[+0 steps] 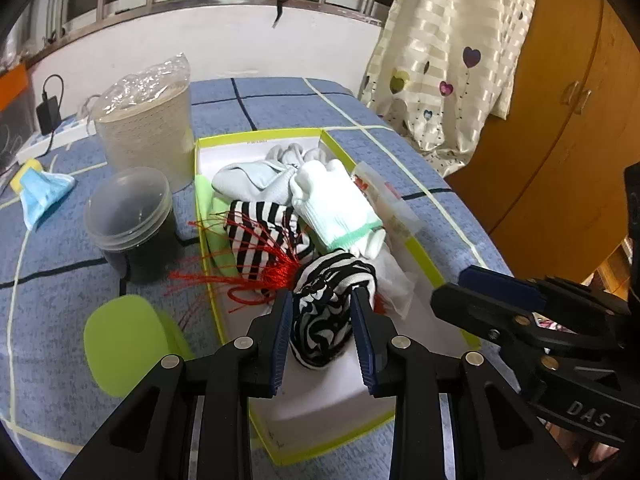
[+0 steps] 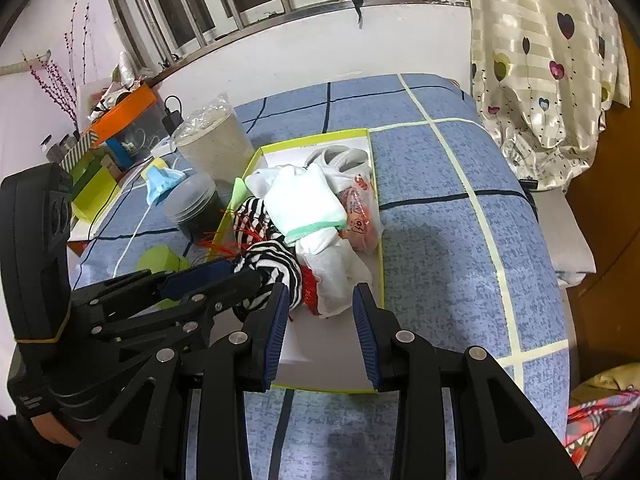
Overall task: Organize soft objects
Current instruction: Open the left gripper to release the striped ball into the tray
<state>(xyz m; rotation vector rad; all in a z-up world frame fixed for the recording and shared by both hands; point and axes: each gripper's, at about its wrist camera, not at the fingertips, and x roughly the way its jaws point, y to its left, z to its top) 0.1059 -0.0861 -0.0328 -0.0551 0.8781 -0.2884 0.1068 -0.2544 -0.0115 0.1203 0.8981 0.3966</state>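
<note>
Left hand-held gripper (image 1: 322,316) clasping striped sock (image 1: 330,312), over box (image 1: 420,256)

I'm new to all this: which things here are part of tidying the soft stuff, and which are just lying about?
Part of the job:
striped sock between the left gripper pads
white gloves
red tassel
box
right gripper, empty

Just lying about:
dark jar
beige bin
face mask
curtain

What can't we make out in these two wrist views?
- Left gripper grip: left wrist view, fingers flank the striped sock; pad contact unclear.
- Box floor: both views, covered by the piled socks.
- Red-printed plastic bag contents: right wrist view, print too small, white glove overlaps it.
- Dark jar contents: left wrist view, too dark behind the lid.
</note>
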